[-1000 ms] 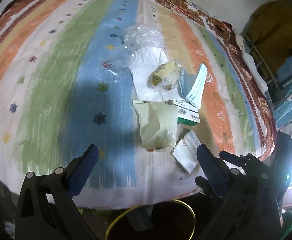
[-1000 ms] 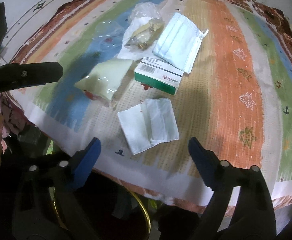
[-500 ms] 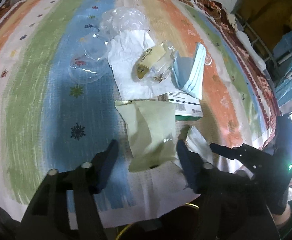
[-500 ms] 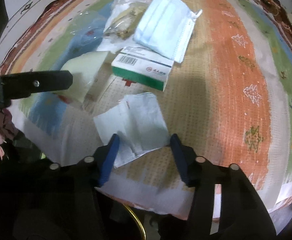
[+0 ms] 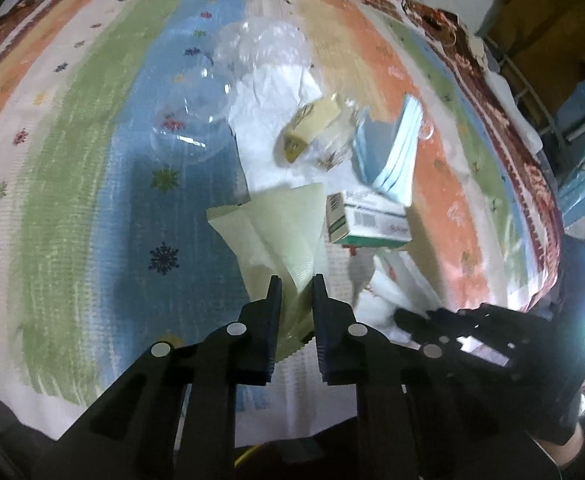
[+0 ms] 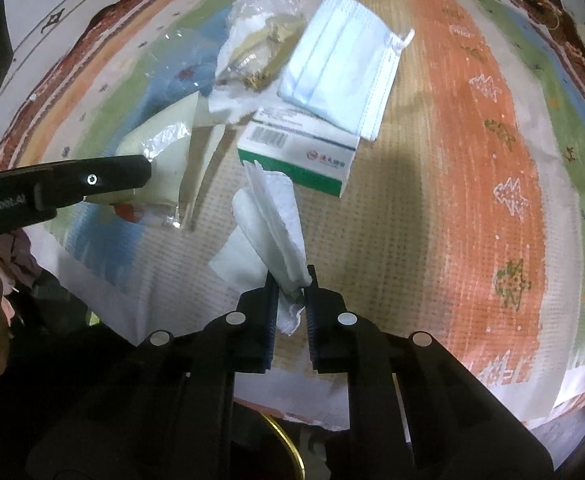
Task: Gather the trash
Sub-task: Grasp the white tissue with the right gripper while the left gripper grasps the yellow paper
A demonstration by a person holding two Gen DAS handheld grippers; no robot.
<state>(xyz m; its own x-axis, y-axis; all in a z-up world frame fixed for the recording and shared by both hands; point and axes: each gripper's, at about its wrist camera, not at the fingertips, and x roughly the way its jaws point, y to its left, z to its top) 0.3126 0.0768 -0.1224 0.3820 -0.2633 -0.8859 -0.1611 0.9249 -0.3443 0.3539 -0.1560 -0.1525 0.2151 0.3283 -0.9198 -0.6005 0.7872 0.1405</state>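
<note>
Left gripper just closed, pinching pale green wrapper at six o'clock of the trash pile, right gripper just closed, clamping crumpled white tissue, green-white box at twelve o'clock of it, striped cloth beneath

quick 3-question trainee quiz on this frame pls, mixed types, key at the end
1. True or false: the right gripper is shut on the white tissue.
2. What does the left gripper pinch? A) face mask B) pale green packet C) green-and-white box
3. Fill in: the blue face mask lies partly on top of the ____.

Key:
1. True; the tissue is bunched between the pads.
2. B; the pale green packet sits between its pads.
3. The green-and-white box.
</note>
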